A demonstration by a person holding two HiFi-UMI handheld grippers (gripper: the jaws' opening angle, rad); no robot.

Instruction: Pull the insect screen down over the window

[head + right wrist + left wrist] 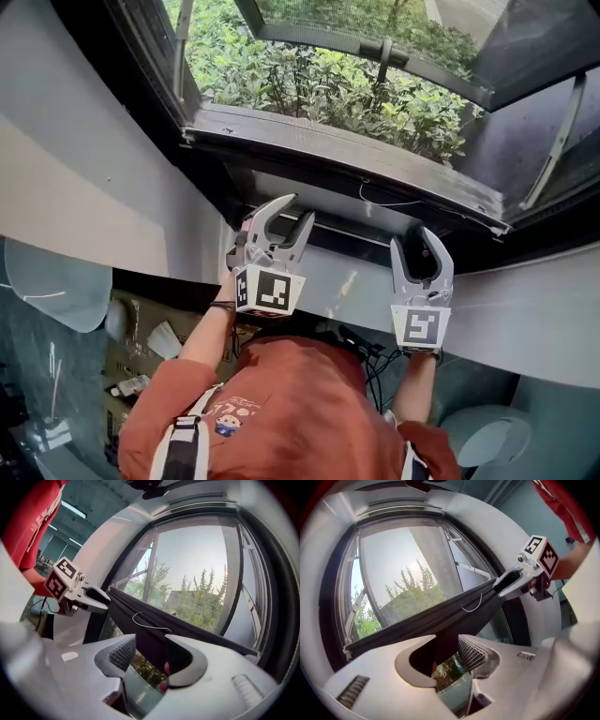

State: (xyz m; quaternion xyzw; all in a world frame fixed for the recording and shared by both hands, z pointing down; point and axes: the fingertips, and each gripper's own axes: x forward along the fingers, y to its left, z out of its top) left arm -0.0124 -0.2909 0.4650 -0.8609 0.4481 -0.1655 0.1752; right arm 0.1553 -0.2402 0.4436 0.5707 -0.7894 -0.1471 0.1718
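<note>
The insect screen's dark bottom bar [347, 159] runs across the window from left to lower right, with mesh and greenery behind it. A thin white cord [380, 200] hangs under its middle. My left gripper [284, 218] holds the bar's lower edge at the left, and my right gripper [422, 248] holds it at the right. In the left gripper view the bar [417, 620] passes between the jaws of the left gripper [447, 656] and runs on to the right gripper [511, 581]. In the right gripper view the bar [197, 632] fills the gap of the right gripper [147, 660].
The dark window frame [141, 56] surrounds the opening, and an outward-tilted pane with a handle [384, 52] sits beyond the screen. Bushes [309, 84] grow outside. A white wall [75, 187] lies left of the window. A cluttered floor [141, 356] and cables [370, 352] are below.
</note>
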